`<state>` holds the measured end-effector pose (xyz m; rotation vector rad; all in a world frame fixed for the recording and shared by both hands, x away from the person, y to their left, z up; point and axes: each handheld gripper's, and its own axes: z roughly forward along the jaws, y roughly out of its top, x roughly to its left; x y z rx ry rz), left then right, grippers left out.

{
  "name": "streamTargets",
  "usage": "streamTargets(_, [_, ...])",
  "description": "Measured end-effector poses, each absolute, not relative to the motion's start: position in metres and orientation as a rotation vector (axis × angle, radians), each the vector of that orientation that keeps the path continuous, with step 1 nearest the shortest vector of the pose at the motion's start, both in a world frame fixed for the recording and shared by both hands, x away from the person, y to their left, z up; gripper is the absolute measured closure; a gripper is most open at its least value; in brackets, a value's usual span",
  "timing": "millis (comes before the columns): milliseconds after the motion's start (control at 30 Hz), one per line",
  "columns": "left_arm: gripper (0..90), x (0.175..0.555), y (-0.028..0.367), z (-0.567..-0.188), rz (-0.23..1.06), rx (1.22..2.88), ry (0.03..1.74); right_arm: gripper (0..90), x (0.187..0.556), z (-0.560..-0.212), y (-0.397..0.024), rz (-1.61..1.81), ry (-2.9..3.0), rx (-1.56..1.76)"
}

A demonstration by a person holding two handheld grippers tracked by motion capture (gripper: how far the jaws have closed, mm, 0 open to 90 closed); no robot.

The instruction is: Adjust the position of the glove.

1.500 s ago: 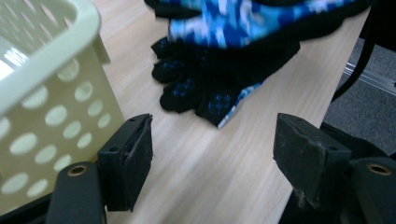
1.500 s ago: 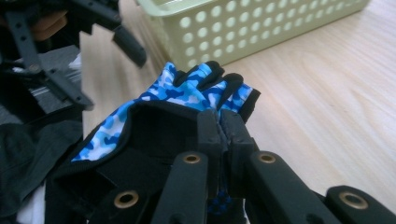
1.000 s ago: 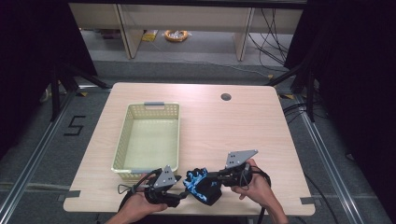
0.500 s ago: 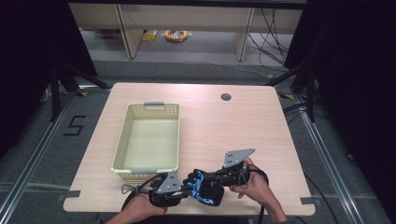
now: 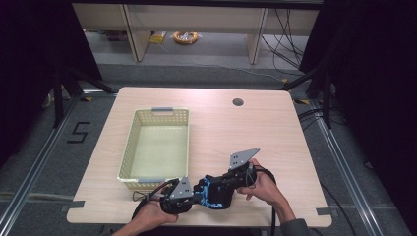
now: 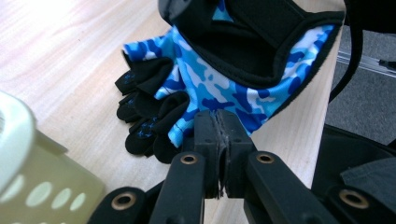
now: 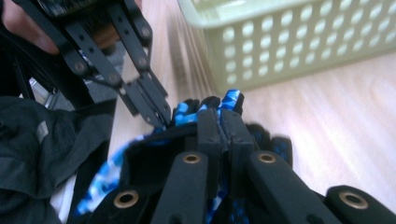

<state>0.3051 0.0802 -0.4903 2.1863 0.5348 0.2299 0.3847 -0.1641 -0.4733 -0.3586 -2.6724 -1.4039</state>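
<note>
A fingerless glove (image 5: 215,194) in blue camouflage and black lies near the table's front edge, and both grippers hold it. My left gripper (image 5: 195,192) comes in from the left. In the left gripper view its jaws (image 6: 221,125) are shut on the glove's (image 6: 212,91) blue edge near the finger stubs. My right gripper (image 5: 224,182) reaches in from the right. In the right gripper view it (image 7: 224,122) is shut on the black cuff of the glove (image 7: 187,114), and the left gripper (image 7: 158,116) pinches the fabric just beyond it.
A pale yellow perforated basket (image 5: 127,156) stands left of centre on the wooden table (image 5: 275,132), its near end just behind the left hand. Its wall is close by in both gripper views (image 6: 28,186) (image 7: 299,51). A round cable hole (image 5: 238,102) is at the back.
The left gripper has edged slightly right, closer in on the glove. The right hand and the glove have barely shifted.
</note>
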Motion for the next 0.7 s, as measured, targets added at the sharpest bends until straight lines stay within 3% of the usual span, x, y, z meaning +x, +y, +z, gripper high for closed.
streamTargets(233, [86.7,0.308,0.08,-0.482,0.267,2.16,0.527,88.1,0.391,-0.46,-0.165,-1.482,-2.674,-0.299])
streamTargets(533, [85.1,0.317,0.076,-0.498,0.257,2.208,0.579,87.2,0.4,-0.486,-0.165,-1.358,-2.702,-0.392])
streamTargets(700, [84.2,0.316,0.073,-0.501,0.247,2.234,0.577,81.0,0.402,-0.493,-0.163,-1.275,-2.764,-0.464])
